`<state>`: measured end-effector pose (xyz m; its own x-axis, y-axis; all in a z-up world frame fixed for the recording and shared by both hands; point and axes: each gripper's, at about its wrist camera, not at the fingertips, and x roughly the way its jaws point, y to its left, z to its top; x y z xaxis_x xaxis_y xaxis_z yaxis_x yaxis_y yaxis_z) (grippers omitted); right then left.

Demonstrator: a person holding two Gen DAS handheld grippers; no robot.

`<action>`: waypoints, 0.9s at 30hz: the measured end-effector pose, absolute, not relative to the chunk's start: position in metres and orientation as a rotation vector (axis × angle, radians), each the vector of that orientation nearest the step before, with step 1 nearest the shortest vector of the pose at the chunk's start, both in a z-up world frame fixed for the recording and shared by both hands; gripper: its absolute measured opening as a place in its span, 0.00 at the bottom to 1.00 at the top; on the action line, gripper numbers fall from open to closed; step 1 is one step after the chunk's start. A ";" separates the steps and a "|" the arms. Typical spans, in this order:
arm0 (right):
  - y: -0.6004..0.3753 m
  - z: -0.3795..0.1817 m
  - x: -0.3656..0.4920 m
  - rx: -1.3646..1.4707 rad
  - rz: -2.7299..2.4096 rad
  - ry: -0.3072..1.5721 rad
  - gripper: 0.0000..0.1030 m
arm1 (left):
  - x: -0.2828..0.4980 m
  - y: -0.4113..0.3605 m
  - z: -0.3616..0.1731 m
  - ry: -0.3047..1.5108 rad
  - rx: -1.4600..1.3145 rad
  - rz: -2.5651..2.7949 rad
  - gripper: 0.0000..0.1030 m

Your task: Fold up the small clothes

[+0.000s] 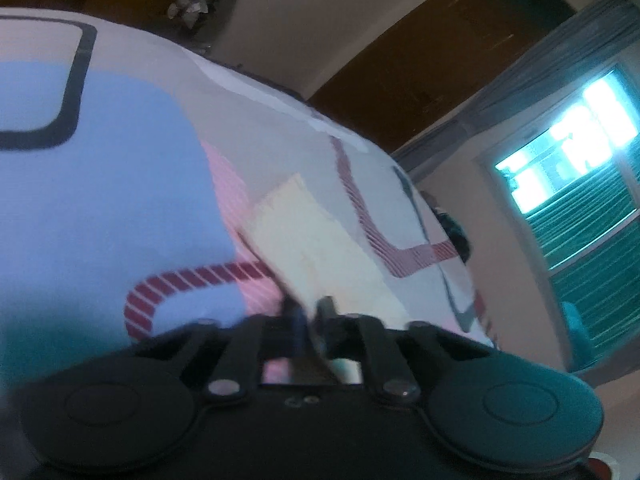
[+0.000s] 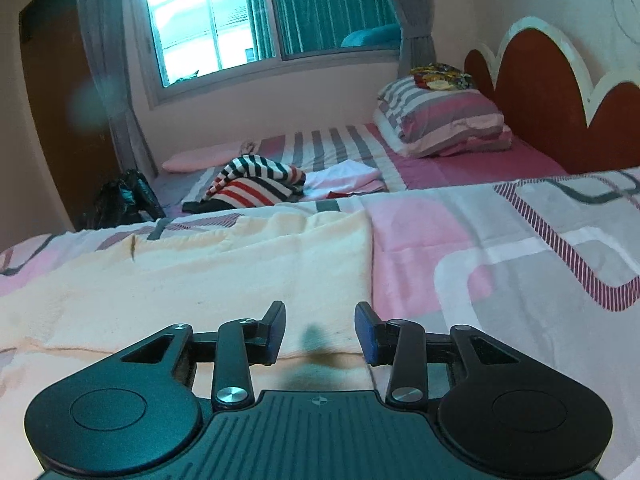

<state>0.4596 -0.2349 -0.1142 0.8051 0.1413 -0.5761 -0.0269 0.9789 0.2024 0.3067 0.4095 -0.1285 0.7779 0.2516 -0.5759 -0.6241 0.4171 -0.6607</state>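
On the patterned bedspread [image 2: 520, 240] lies the cream cloth [image 2: 224, 264], spread flat; your left gripper [image 1: 308, 312] has its jaws clamped on an edge of that cloth, while your right gripper [image 2: 320, 332] hangs over the near hem, jaws apart and empty; judging by this, a fold is starting; next, carry the pinched edge across and align it.

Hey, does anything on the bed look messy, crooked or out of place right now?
Mostly tidy. The cream cloth lies flat on the patterned bedspread, with a small dark mark near its far edge. Behind it, a striped garment sits crumpled and unfolded beside a white garment.
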 end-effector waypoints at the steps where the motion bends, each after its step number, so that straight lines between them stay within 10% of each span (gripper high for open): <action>1: -0.237 -0.115 0.460 0.190 0.086 0.631 0.38 | 0.309 0.408 -0.124 0.423 -0.969 0.573 0.02; 27: -0.254 -0.109 0.445 0.291 0.111 0.635 0.38 | 0.456 0.056 -0.068 0.603 -0.205 -0.168 0.02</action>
<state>0.4453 -0.2545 -0.1095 0.8008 0.1908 -0.5677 -0.0134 0.9534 0.3015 0.4560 0.0561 -0.0681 0.8112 -0.2159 -0.5435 0.0967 0.9661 -0.2394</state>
